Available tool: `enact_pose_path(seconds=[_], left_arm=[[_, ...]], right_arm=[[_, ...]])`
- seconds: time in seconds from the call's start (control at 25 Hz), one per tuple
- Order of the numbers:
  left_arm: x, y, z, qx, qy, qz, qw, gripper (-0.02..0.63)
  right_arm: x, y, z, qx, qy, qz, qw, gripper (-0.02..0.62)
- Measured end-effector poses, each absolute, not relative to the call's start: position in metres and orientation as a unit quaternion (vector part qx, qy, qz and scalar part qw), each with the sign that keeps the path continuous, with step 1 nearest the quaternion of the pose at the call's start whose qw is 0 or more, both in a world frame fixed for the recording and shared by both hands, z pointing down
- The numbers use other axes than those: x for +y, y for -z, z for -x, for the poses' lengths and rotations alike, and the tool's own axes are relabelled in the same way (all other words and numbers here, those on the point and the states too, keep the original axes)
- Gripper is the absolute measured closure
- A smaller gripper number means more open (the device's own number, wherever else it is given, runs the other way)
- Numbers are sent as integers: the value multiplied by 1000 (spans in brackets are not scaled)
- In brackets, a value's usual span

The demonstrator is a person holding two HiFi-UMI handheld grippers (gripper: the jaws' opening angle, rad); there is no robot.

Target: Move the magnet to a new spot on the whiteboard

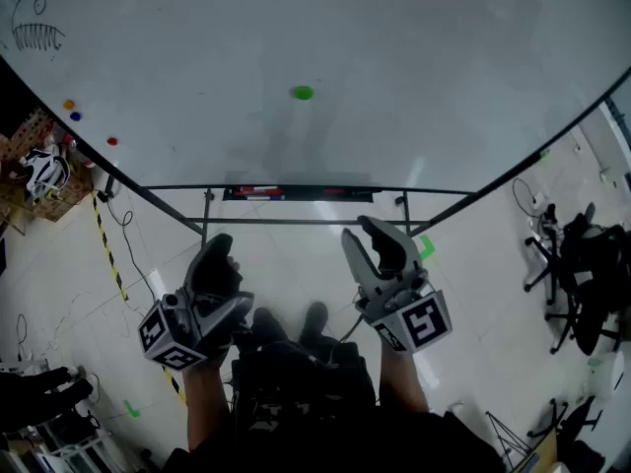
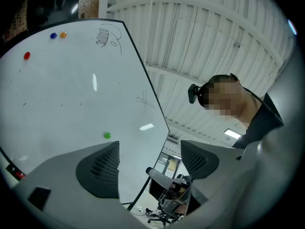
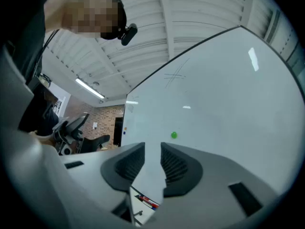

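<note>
Left tongs, right tongs: ribbed pads apart; round green magnet, glossy whiteboard

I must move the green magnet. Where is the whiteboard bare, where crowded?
Bare: the wide stretch from the small round green magnet to the right edge of the white whiteboard, and the band between it and the black marker tray. Crowded: the left edge, with small orange, blue and red magnets and a fish doodle.

Dim indoor light; pale glare streaks on whiteboard; strong fisheye bending, dark vignetted corners.
</note>
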State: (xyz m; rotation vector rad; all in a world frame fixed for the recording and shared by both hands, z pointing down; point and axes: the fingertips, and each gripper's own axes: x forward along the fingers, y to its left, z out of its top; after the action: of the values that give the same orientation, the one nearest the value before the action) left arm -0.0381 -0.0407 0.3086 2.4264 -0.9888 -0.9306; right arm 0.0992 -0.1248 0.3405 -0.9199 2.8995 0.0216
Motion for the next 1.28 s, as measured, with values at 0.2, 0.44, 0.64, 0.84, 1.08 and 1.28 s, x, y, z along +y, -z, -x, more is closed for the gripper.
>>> enact_pose_path(seconds=[0.2,0.44,0.64,0.84,1.08,1.28], left_arm=[[-58,-311,51,-333,336,-862,183,206],[-88,-305,90,-298,348,-870,183,206],[-111,-299,130,-280,345,-880,168,206],[-130,-311,165,-270,338,-886,168,206],[-135,-315,178,-260,336,-889,170,206],[-137,-312,188,-286,345,-879,165,206]], right_arm=[[-151,-337,-82,937,-42,345,24,486],[-184,-334,-53,921,-52,387,7,486],[-216,-331,-23,894,-88,438,-29,486],[-252,-335,0,852,-117,503,-82,486],[-282,-332,10,806,-161,558,-113,448],[-295,-332,17,791,-183,571,-121,440]])
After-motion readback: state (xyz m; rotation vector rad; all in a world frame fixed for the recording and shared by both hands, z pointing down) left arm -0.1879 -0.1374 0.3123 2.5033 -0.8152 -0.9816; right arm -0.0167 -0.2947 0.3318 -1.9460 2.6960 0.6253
